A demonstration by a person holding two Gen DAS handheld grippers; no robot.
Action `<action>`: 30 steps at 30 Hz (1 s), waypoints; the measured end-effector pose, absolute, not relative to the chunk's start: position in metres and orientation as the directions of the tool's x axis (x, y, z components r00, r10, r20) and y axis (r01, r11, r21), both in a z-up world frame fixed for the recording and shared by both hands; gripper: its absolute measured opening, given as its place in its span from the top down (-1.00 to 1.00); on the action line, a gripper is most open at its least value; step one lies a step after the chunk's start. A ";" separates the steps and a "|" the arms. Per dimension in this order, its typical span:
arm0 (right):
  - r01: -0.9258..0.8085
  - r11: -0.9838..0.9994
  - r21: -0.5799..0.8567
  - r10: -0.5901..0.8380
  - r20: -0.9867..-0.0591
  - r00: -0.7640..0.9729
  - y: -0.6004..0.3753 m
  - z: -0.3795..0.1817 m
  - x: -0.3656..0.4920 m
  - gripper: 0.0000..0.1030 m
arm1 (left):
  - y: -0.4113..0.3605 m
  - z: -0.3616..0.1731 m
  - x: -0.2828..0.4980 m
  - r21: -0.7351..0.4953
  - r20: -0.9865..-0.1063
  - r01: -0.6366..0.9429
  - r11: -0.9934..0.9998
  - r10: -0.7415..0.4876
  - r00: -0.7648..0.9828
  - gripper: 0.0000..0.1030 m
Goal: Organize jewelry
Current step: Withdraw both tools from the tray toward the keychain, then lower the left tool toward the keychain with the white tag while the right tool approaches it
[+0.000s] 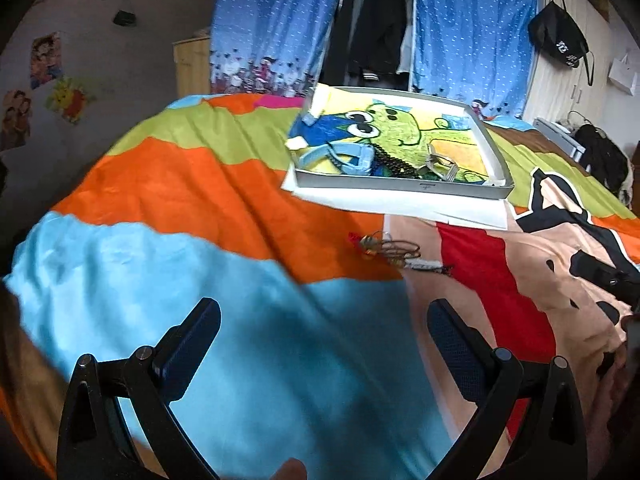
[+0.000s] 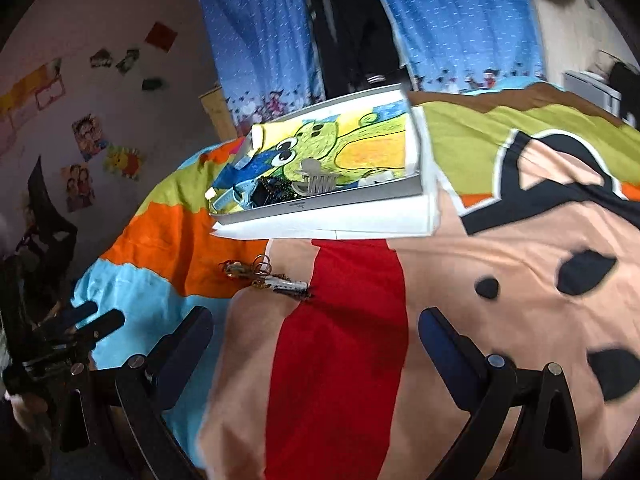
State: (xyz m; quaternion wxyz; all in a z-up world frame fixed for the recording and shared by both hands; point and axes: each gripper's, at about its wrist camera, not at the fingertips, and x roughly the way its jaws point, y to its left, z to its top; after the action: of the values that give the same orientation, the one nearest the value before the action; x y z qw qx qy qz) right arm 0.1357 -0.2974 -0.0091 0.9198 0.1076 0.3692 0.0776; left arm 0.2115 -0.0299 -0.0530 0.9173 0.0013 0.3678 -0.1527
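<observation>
Both grippers hang over the bed with nothing in them. The left gripper (image 1: 324, 320) has its jaws spread wide above the light-blue patch of the blanket (image 1: 224, 184), and the right gripper (image 2: 316, 328) is just as wide apart, sitting over the red stripe.

The loose jewelry (image 1: 394, 254) is a little tangle of thin rings and a silvery clip-looking piece lying on the blanket, right where the orange meets the red, just ahead of both grippers and a bit short of the tray (image 1: 400, 190). Too small to tell exactly what each piece is.

The tray is a shallow grey box resting on white paper (image 1: 420, 210), lined with a green cartoon dino drawing. Inside it, near the front wall: a light-blue strap (image 1: 340, 158), a strand of dark beads (image 1: 390, 162), and a silver hair clip (image 2: 316, 182) just beside the beads.

Blue curtains (image 1: 276, 20) hang behind the bed.
</observation>
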 end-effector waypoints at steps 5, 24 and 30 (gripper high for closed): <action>-0.112 0.965 0.239 0.249 -0.688 0.682 -0.300 -0.032 0.173 -1.00 | -0.039 -0.065 0.246 -0.092 -0.670 0.331 0.939 -0.304 0.678 -0.96; -0.212 0.943 0.255 0.331 -0.761 0.558 -0.284 -0.088 0.237 -0.66 | -0.059 -0.111 0.324 -0.252 -0.723 0.447 0.859 -0.473 0.502 0.30; -0.246 0.934 0.261 0.354 -0.781 0.515 -0.274 -0.102 0.248 -0.44 | -0.066 -0.121 0.337 -0.250 -0.753 0.446 0.859 -0.462 0.468 0.51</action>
State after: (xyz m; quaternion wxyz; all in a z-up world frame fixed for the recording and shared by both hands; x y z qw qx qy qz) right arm 0.2480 -0.2744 -0.1022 0.8684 0.0585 0.4612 0.1727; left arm 0.3368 -0.0665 -0.1206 0.8567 -0.0090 0.4424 -0.2650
